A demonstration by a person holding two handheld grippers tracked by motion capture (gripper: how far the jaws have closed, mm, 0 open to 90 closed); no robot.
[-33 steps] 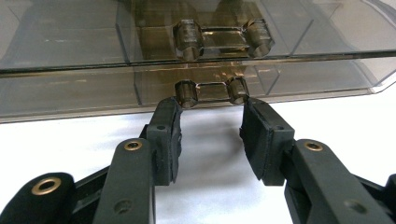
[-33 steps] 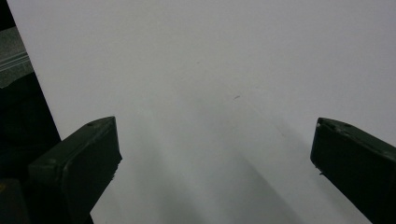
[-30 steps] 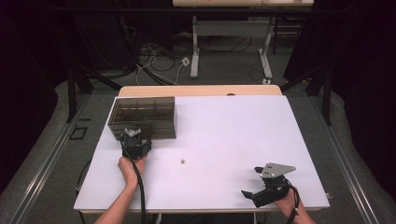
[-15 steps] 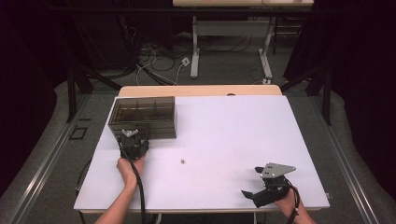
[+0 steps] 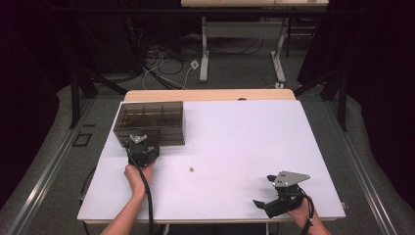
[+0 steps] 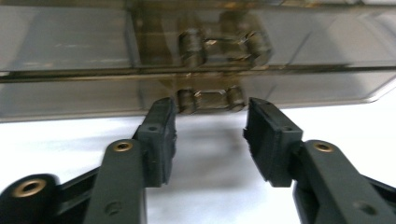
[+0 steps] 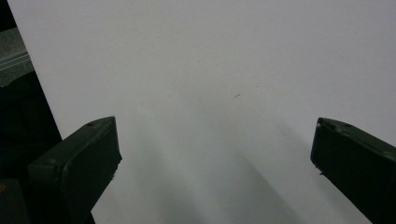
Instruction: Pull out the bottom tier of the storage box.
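— Since the earlier high view, has anything moved?
— Hardly; both hands kept their places, though the left gripper has just been opening its jaws, with nothing between them.
— And the high view?
— That gripper sits at the near wall of the smoky compartment box; a tiny pale object lies near the box, and the right gripper rests well away from it.
— The left gripper view?
— Its jaws stand partly apart, flanking the box's latch without pressing it.
— The right gripper view?
— Wide jaws over the bare white table.
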